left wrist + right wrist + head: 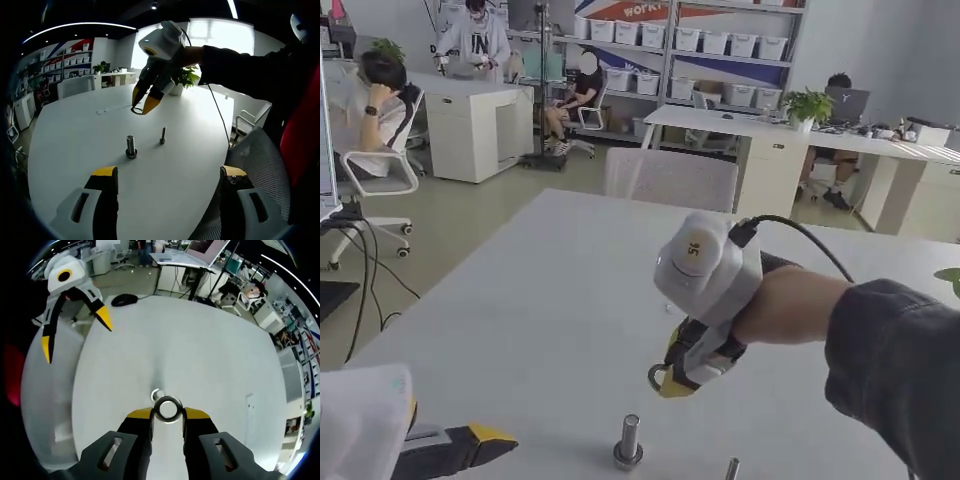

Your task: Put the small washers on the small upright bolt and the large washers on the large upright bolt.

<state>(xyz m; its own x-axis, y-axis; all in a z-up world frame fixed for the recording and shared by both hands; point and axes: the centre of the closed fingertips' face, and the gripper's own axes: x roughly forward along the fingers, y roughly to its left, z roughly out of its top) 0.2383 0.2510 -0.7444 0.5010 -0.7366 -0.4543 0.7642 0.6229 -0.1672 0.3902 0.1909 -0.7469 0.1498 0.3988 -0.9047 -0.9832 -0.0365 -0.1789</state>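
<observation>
My right gripper (pixel 665 378) is shut on a metal washer (pixel 657 378), a ring pinched edge-on between the yellow tips (pixel 167 408). It hovers above and slightly behind the large upright bolt (pixel 629 442), whose top shows just past the washer (pixel 157 394). To the right of the large bolt, the small upright bolt (pixel 731 468) stands at the picture's bottom edge. In the left gripper view the two bolts (pixel 131 147) (pixel 163 135) stand side by side under the right gripper (pixel 141 106). My left gripper (pixel 169 175) is open and empty near the table's front left (pixel 470 440).
The white table (pixel 550 300) is wide and bare around the bolts. A mesh chair (pixel 670 178) stands at its far edge and a potted plant (pixel 185 77) at its right side. Faint small pieces (pixel 102 111) lie farther out. People sit at desks beyond.
</observation>
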